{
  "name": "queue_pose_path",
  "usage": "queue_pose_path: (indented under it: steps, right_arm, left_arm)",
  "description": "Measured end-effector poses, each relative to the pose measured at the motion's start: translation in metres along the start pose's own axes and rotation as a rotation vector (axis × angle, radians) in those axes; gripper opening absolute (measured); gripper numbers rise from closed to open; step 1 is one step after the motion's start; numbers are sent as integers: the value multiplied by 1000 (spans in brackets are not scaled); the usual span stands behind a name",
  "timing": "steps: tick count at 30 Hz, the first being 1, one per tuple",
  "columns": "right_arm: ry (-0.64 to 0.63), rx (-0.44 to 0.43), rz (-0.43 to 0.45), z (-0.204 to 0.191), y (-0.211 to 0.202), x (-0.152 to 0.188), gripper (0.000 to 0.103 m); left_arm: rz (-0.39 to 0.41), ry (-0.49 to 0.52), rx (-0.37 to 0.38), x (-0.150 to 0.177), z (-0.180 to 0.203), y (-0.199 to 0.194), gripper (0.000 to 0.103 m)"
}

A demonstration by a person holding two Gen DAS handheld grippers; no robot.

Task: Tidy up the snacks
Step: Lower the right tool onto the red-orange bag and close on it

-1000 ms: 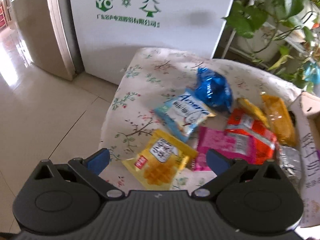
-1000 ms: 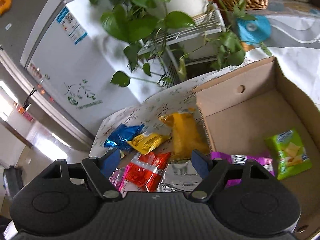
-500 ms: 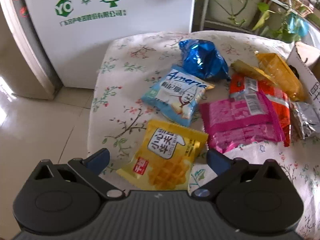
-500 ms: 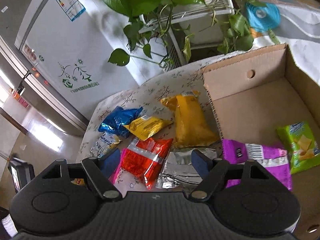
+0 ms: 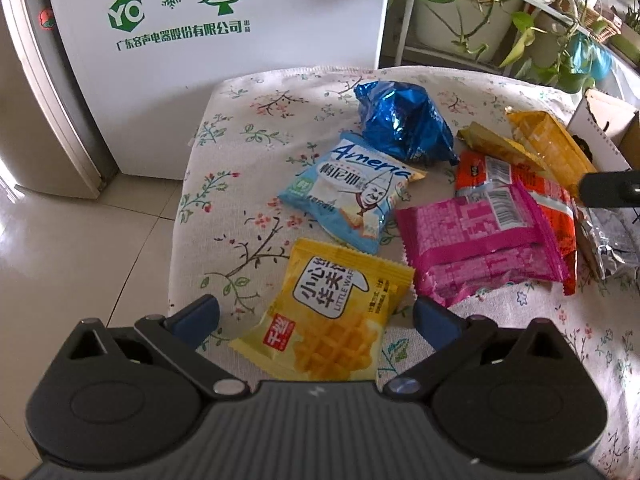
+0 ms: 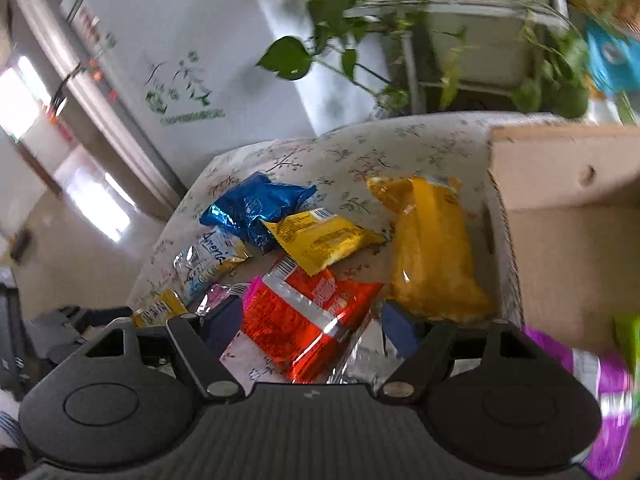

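Several snack packets lie on a floral-cloth table (image 5: 240, 216). My left gripper (image 5: 316, 316) is open and empty, its jaws either side of a yellow waffle packet (image 5: 328, 312). Beyond it lie a light blue packet (image 5: 352, 192), a pink packet (image 5: 480, 240), a blue foil bag (image 5: 404, 124) and an orange bag (image 5: 552, 148). My right gripper (image 6: 308, 320) is open and empty above a red packet (image 6: 304, 316), with a silver packet (image 6: 368, 352) beside it. A cardboard box (image 6: 568, 216) on the right holds a purple packet (image 6: 600, 396) and a green packet (image 6: 630, 340).
A white fridge (image 5: 224, 32) stands behind the table, with a plant rack (image 5: 480, 20) to its right. Tiled floor (image 5: 80, 264) lies to the left of the table edge. The right gripper's tip (image 5: 608, 194) shows at the right edge of the left wrist view.
My left gripper has moved closer to the yellow waffle packet, which now sits between its jaws. My right gripper has swung left and lower, towards the red packet; its view is blurred.
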State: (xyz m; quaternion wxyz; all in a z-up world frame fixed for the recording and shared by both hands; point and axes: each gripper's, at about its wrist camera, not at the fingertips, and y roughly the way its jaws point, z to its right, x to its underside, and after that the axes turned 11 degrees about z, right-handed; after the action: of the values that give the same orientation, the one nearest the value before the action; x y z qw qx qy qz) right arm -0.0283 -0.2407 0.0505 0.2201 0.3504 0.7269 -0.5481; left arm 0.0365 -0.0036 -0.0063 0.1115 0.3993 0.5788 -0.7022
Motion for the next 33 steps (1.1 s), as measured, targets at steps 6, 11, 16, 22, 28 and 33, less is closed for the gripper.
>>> queue_pose_path:
  steps: [6,11,16,22,28,33]
  right_arm:
    - [-10,-31,-3,1,23,-2,79]
    - [-12,-13,20,4,33,-2,79]
    - [-36,-19,12,2,41,-1,80]
    - [-126,-89,-88,-7,36,2,79]
    - [-315,-130,-186,-26,23,20,80]
    - [-403,-100,-190,-33,23,27,82]
  left_arm:
    - [18,11,8,-1,0,0,103]
    - [46,38,26,-1,1,2,102]
    - [73,73,42,1,2,1,101]
    - [75,92,91,1,0,-3,87]
    - [56,92,113,0,-1,-6,83]
    - [52,98,104,-1,-1,-5,87]
